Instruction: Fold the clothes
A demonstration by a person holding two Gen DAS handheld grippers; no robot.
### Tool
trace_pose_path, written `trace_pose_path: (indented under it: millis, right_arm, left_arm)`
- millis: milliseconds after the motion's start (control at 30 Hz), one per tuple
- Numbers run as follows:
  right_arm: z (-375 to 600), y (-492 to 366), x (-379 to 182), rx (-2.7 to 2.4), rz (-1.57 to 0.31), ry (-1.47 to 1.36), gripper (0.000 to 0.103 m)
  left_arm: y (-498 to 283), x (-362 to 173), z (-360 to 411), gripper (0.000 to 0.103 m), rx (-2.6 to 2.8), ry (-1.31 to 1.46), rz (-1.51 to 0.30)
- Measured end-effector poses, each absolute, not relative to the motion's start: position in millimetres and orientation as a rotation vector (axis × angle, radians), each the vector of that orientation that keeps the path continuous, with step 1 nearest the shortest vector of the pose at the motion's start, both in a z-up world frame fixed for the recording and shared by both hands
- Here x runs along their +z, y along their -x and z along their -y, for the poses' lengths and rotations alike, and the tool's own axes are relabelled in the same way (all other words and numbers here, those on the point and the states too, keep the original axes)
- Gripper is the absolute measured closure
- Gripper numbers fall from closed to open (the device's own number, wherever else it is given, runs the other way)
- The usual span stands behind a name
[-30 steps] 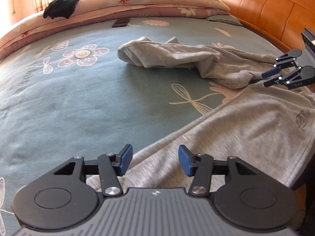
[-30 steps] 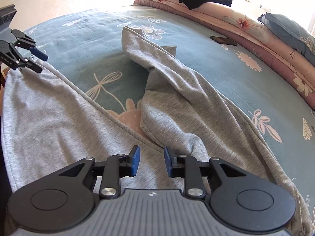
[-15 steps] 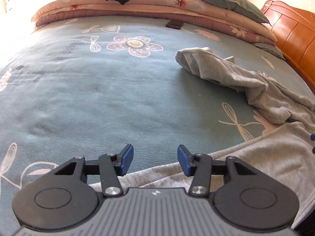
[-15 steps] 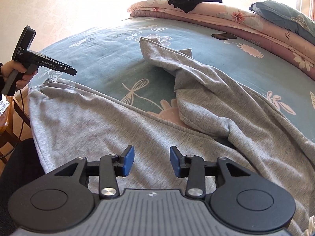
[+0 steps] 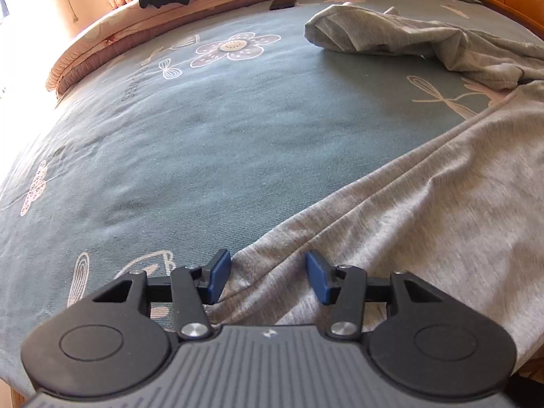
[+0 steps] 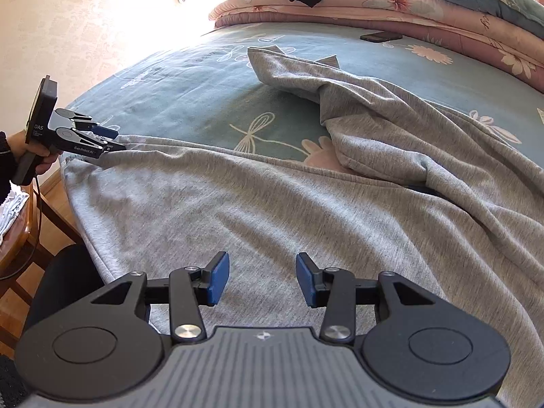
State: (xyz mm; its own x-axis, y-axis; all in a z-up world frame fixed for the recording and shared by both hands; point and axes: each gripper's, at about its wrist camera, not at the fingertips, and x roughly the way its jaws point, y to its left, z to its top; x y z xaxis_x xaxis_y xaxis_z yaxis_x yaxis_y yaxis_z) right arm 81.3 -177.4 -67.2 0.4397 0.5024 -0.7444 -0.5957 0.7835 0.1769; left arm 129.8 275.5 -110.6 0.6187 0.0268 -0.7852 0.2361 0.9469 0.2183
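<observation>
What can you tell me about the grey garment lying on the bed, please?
The grey garment is a soft heathered knit, like jersey, spread unfolded and wrinkled over the teal floral bedspread. Its near part lies fairly flat and hangs over the bed's edge; a far part is bunched and twisted into a rumpled ridge. The left hand-held gripper straddles its corner fold with jaws apart, having just been closing. The right hand-held gripper hovers open above the flat part.

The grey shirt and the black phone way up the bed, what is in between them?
Only bare teal bedsheet with flower prints lies between the grey shirt and the black phone, shown in the right wrist view.
</observation>
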Motion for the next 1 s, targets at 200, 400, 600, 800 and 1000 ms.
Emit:
trace_pose_path:
  millis: [200,400,600,800,1000]
  right_arm:
    - [173.3,-82.7,-66.9,0.678,-0.886,0.108,0.055]
    - [173.3,-77.7,-64.4,0.685,-0.868,0.075,0.048]
    - [170.3,-76.8,-80.1,0.684,-0.918,-0.014,0.023]
    - [169.8,-82.3,-107.6,0.641,-1.012,-0.123,0.015]
    - [179.9,-85.7,-113.5,0.623,-1.009,-0.317,0.000]
  left_arm:
    - [-145.3,-116.7,-283.2,0.091,0.047,-0.333,-0.836]
    - [-124.2,-83.0,-284.4,0.070,-0.019,-0.222,-0.786]
    - [-92.3,-77.1,-272.2,0.026,-0.161,0.004,-0.850]
    - [-120.3,-107.1,-286.4,0.026,-0.123,0.214,-0.929]
    - [-153.9,-114.3,-296.4,0.021,-0.025,0.268,-0.875]
